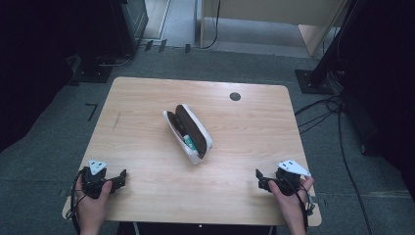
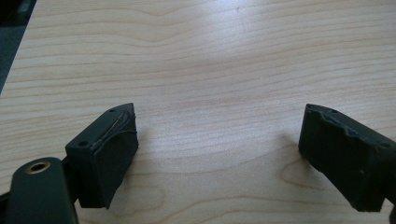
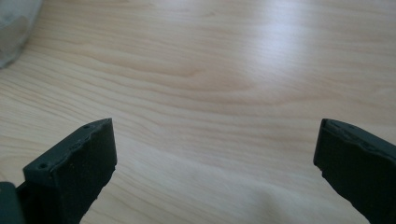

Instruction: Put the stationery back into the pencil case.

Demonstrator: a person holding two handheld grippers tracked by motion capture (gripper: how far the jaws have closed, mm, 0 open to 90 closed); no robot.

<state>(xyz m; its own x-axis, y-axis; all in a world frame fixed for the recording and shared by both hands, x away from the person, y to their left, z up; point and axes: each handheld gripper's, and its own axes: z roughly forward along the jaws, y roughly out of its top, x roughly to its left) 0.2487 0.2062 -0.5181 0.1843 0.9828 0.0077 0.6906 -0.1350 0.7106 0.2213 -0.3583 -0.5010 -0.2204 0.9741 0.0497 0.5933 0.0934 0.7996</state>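
At the near edge of the wooden table [image 1: 147, 98], the left gripper [image 1: 121, 177] and right gripper [image 1: 260, 179] rest in a person's hands, each with jaws spread wide and holding nothing. Beyond and between them, mid-table, lies an open white pencil case [image 1: 188, 133] with a dark lining. No lettering on it is legible.

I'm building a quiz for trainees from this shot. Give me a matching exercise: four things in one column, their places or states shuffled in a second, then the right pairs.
1. pencil case
2. left claw
3. right claw
4. dark round hole

A. near table's far edge
B. open, near right corner
C. lies open mid-table
D. open, near left corner

Pairs: 1-C, 2-D, 3-B, 4-A
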